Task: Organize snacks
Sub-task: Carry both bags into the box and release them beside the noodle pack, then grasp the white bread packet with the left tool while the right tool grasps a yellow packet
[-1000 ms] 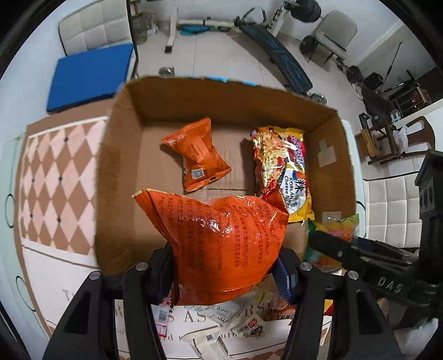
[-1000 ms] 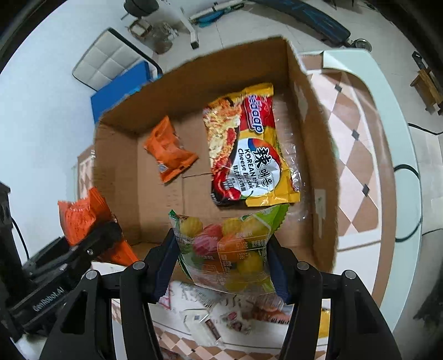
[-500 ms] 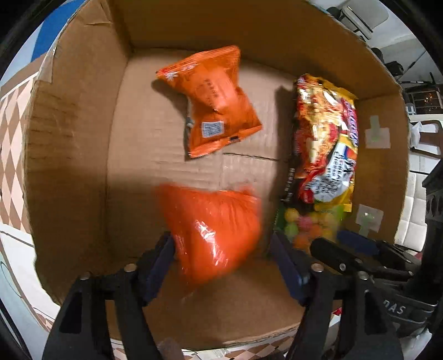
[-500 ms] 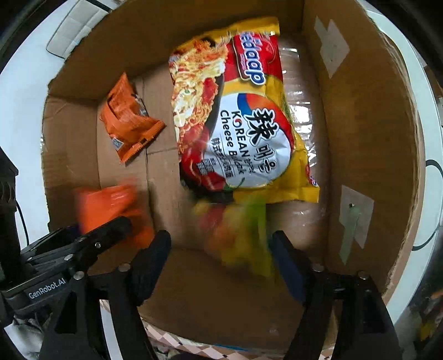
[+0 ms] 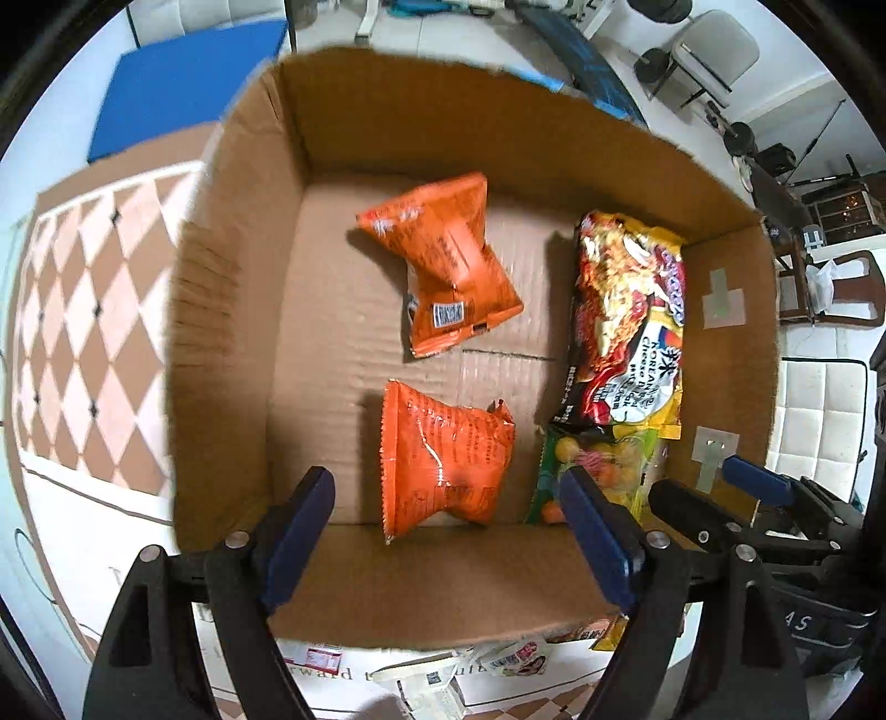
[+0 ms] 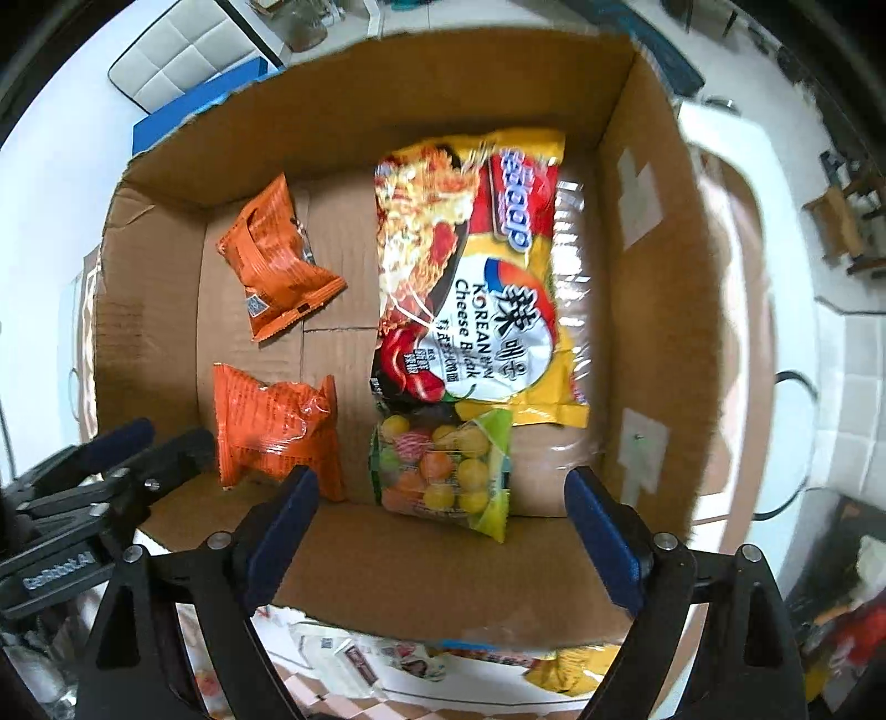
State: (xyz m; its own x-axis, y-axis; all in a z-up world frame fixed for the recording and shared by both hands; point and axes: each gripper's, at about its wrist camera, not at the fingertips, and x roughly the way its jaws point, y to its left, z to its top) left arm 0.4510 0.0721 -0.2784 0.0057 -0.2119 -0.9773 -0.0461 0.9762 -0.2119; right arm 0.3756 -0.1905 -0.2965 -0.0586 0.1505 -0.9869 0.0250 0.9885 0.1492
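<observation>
pale tiled floor (image 5: 443, 33); weight bench (image 5: 576, 55); grey chair (image 5: 714, 50); blue mat (image 5: 188, 83); checkered tablecloth (image 5: 83, 310).

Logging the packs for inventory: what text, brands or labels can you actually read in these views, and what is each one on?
"KOREAN Cheese Buldak": noodle pack, lying in the cardboard box.
Blue brand logo on the same pack: blurred, not legible.
Smaller Chinese print on the noodle pack: too small.
Near orange bag and far orange bag: print and barcode too small.
Candy bag: no legible text.
Left gripper body lettering: blurred.
</observation>
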